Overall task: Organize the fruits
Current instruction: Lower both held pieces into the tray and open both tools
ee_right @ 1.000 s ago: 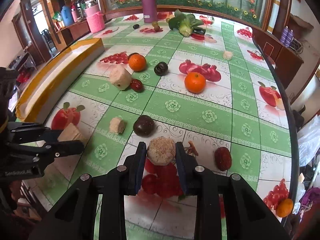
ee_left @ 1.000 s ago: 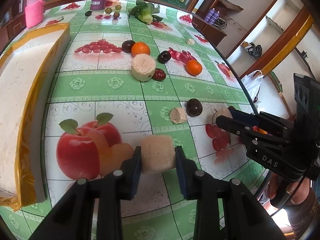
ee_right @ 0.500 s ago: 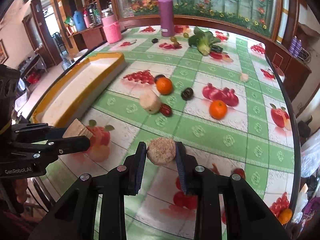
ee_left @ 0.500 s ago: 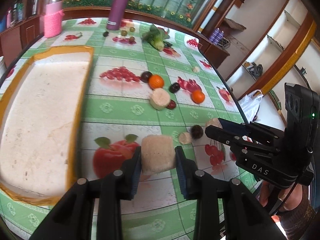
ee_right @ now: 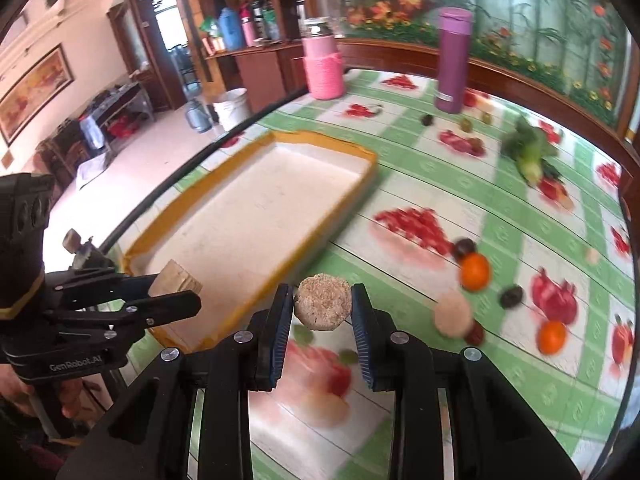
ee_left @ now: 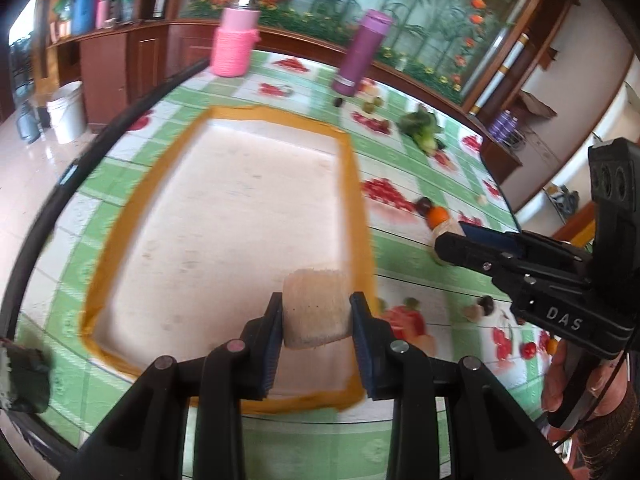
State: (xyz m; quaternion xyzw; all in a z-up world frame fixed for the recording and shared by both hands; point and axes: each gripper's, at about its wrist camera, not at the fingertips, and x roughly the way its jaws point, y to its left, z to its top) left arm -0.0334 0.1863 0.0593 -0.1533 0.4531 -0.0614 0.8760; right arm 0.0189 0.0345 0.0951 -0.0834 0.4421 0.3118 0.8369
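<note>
A glossy pale tiled floor (ee_right: 132,160) is reflecting daylight beside dark wooden cabinets (ee_right: 260,76). A floral mural (ee_left: 420,20) is running along the far wall behind a wooden rail. A framed painting (ee_right: 34,90) is hanging on a cream wall. A white bucket (ee_left: 66,116) is standing on the floor.

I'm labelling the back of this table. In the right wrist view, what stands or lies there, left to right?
pink jar → purple flask → leafy greens
</note>
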